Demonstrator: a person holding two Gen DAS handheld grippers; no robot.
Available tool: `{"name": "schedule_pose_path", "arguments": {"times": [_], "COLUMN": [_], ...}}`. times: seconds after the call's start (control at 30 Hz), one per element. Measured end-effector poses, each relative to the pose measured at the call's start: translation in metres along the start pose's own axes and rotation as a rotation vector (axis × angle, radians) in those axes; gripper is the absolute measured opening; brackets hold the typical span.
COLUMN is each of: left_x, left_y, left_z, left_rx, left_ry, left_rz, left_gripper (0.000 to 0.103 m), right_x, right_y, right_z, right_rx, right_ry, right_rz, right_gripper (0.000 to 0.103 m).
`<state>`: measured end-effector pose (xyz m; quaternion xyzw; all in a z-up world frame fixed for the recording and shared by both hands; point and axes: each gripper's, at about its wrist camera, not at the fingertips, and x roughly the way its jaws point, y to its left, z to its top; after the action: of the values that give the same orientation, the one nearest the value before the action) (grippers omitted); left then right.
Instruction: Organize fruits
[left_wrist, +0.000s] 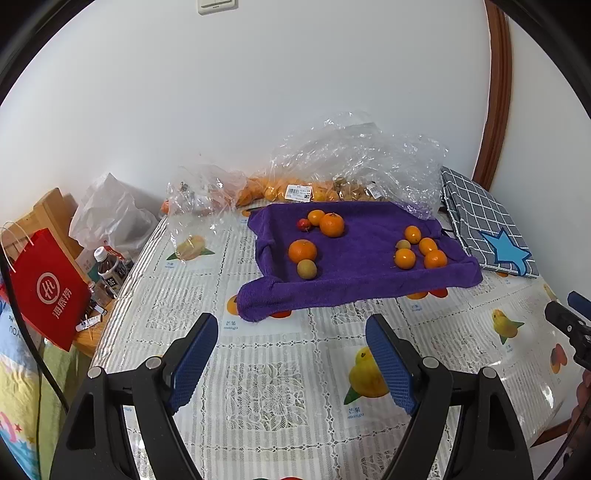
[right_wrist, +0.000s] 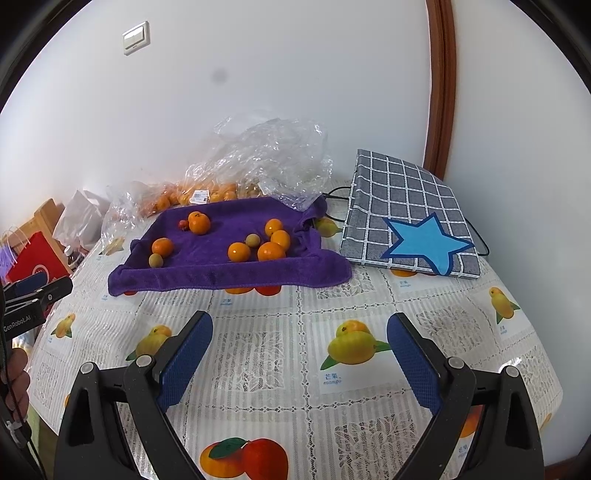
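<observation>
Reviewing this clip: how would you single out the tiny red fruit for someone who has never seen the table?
Find the purple towel on the fruit-print tablecloth. At its far left, two oranges sit together; the red fruit lies on their left. It is the only red piece and the smallest.

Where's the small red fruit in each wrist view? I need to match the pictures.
Left wrist: small red fruit at the purple towel's far left, touching an orange.
Right wrist: small red fruit at the towel's far left, left of centre.
Shared landmark: blue star bag.
</observation>
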<state>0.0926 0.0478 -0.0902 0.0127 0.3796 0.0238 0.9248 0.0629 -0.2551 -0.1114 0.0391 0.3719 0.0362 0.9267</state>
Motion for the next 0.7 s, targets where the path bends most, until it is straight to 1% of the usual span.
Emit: {"name": "schedule_pose_path", "arguments": {"times": [0.7], "left_x": [-0.0006], "left_y": [0.0002], "left_z": [-0.0003], "left_rx": [0.001], "left_ry": [-0.001], "left_rz": [0.000], "left_gripper": [0.081], "right_x": [-0.0023], "right_y": [0.0000], "right_z": [-0.0009], "right_rx": [0.001], "right_ry": [-0.003], "right_rz": [-0.007], "right_gripper": [0.094]}}
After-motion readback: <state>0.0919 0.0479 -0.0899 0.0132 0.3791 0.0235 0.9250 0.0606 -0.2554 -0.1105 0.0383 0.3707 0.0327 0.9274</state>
